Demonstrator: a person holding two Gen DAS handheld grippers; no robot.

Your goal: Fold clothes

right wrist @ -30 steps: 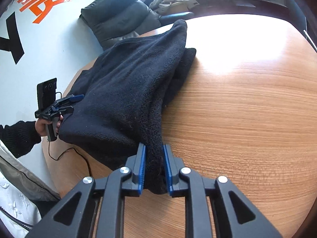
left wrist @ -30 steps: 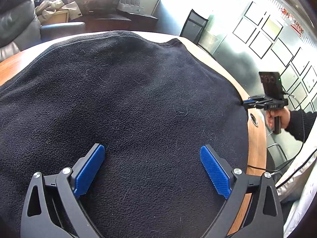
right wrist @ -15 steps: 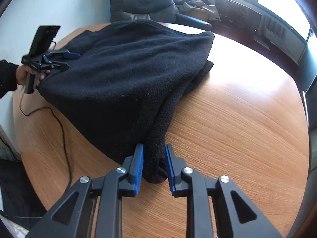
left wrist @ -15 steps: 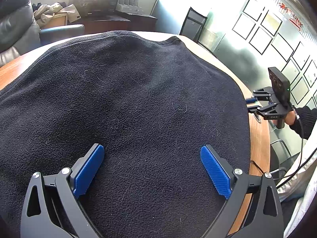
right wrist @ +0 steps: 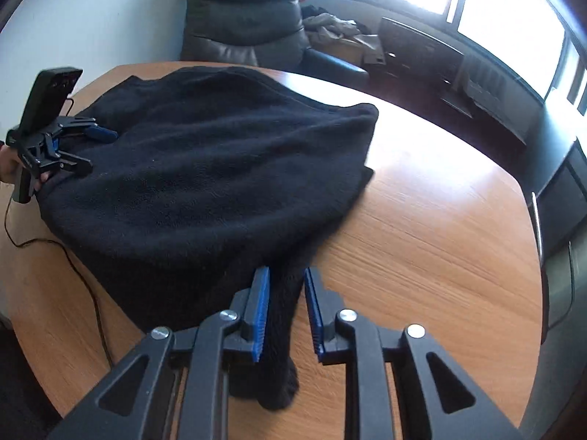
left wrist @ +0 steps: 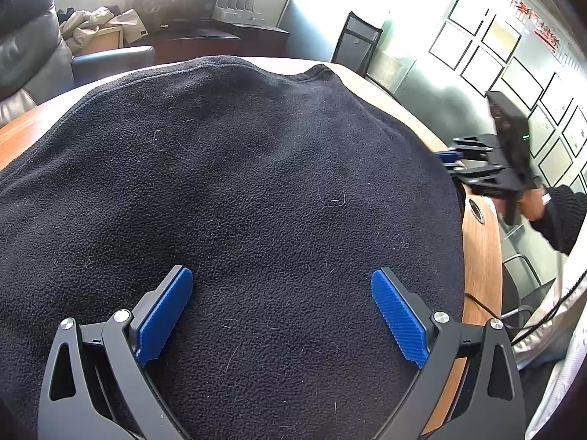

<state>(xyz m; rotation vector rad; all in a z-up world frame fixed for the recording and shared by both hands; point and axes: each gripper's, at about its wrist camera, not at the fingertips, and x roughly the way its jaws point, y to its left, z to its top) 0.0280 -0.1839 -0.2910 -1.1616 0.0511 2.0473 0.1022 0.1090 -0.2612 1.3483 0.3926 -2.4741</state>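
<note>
Two tools: left tool [left wrist: 280, 315] spread wide over black fleece [left wrist: 238, 183], right tool [right wrist: 286, 315] pinching its edge.

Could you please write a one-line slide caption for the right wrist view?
Right gripper pinching an edge of the black fleece garment on the round wooden table.

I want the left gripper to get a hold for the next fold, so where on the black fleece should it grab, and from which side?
Take the black fleece at its near-left rim, coming in low from the table edge. The left gripper hangs open over flat cloth, where the jaws find nothing to pinch; the rim gives a thin edge. The right gripper already holds the opposite hanging corner.
</note>
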